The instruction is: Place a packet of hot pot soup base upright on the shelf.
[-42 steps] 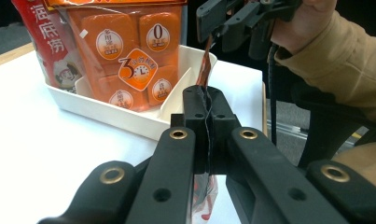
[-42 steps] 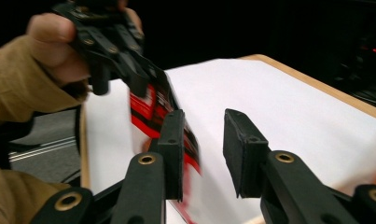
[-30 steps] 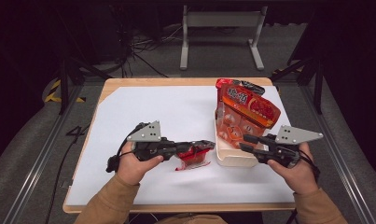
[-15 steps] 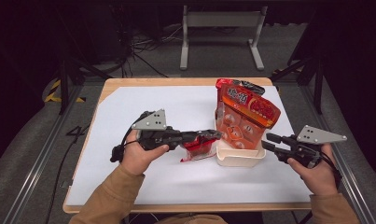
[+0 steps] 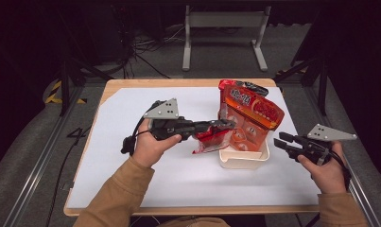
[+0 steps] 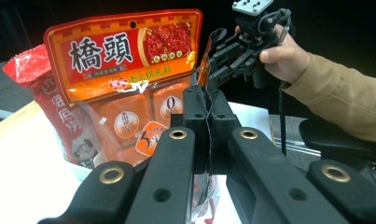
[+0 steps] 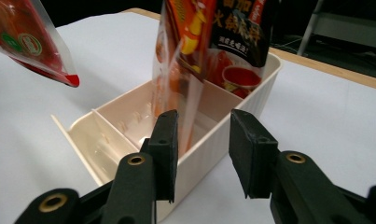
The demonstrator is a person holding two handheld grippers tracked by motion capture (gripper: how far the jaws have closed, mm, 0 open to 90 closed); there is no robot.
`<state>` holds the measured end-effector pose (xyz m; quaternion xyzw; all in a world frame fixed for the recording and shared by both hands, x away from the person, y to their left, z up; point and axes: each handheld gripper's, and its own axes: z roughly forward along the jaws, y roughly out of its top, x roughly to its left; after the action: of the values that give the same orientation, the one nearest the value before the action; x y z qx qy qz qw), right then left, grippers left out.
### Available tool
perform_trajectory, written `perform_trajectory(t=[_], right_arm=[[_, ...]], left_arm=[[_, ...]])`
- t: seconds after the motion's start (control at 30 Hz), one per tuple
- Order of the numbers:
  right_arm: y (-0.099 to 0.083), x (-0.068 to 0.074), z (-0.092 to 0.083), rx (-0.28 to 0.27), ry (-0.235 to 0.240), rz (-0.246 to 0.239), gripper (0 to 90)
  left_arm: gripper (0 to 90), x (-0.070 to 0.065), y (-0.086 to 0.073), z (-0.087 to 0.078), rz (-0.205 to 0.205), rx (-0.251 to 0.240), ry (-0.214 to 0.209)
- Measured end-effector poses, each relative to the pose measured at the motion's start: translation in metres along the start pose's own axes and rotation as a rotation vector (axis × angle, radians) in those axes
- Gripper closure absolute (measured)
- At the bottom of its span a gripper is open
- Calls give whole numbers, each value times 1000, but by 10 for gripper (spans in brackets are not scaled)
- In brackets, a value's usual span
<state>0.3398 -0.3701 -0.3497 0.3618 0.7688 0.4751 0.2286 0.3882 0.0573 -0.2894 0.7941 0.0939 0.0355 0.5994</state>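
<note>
Left of centre in the high view, I am holding my left gripper (image 5: 228,125) level over the white table cover (image 5: 131,142), its tips reaching toward the middle of the frame. Its jaws are pressing together on the thin edge of a small red packet (image 5: 211,139), which is hanging tilted just beside the left wall of the cream bin (image 5: 245,160). In the left gripper view that packet's (image 6: 205,186) edge is running straight up between the two closed black jaws.

Centre-right in the high view, the cream bin is sitting on the table cover, and a large orange pouch (image 5: 249,118) is standing upright in it, leaning toward the upper left. Behind it, a darker red pouch (image 5: 254,88) is poking up at the bin's far end. In the left gripper view the orange pouch (image 6: 129,79) is filling the upper left, with another red bag (image 6: 59,121) at its left edge.

Lower right in the high view, I am holding my right gripper (image 5: 279,143) just off the bin's right side, near it but not touching. Its jaws are standing apart with nothing between them. In the right gripper view they are framing the bin's (image 7: 209,154) near wall, with dividers visible inside.
</note>
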Motion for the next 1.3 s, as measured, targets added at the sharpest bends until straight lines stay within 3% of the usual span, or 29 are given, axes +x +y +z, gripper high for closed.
perform_trajectory(t=[0.6, 1.3], right_arm=[[-14, -29, 14, 25, -94, 30, 482], [-15, -33, 13, 0, -70, 63, 457]], left_arm=[[896, 7, 16, 41, 21, -6, -38], [895, 3, 17, 86, 56, 12, -108]])
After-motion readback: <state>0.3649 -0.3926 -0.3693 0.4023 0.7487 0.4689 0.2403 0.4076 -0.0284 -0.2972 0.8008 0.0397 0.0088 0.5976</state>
